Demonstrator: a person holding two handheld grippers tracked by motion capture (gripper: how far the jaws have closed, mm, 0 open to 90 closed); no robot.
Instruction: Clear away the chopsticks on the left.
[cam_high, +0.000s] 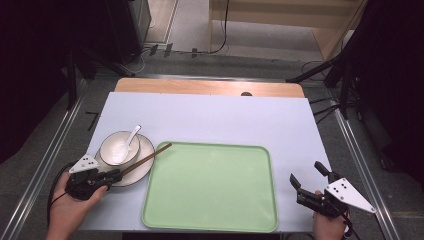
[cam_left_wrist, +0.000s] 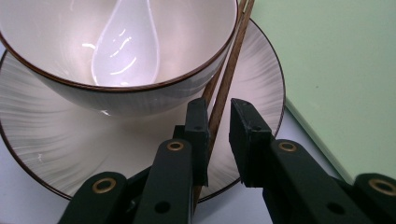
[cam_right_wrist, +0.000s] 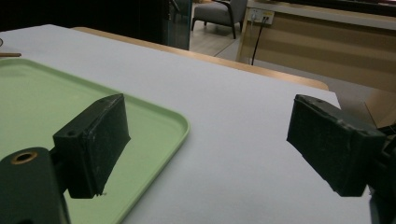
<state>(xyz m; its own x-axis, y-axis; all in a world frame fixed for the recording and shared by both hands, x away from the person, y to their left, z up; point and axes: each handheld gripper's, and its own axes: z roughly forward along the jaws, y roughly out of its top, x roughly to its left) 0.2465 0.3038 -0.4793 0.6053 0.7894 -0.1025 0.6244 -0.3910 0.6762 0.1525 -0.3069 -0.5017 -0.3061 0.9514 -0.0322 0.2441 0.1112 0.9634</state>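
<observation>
Your left gripper (cam_left_wrist: 218, 126) sat closest to its camera, jaws nearly together around the chopsticks (cam_left_wrist: 227, 79); the sticks ran up between the two pads, touching the left one, with a thin gap showing beside the right one, so you had them bracketed rather than plainly squeezed. From above, that gripper (cam_high: 113, 176) rested over the near edge of the plate (cam_high: 143, 167), and the chopsticks (cam_high: 148, 158) slanted from it across the plate with their far tips over the tray's (cam_high: 210, 220) left rim.

On the plate (cam_left_wrist: 56, 154) stood the bowl (cam_left_wrist: 140, 95), brown-rimmed and pale inside. It held a white spoon (cam_left_wrist: 125, 49), scoop down in the bottom; in the high view its handle (cam_high: 133, 134) leaned out over the far rim of the bowl (cam_high: 111, 142).

You had the green tray (cam_right_wrist: 154, 140) just right of the plate, with its flat bed bare.

Your right gripper (cam_high: 307, 175) hovered beside the tray's right edge, jaws spread wide apart and holding nothing. Between them you could see white table (cam_right_wrist: 233, 140).
</observation>
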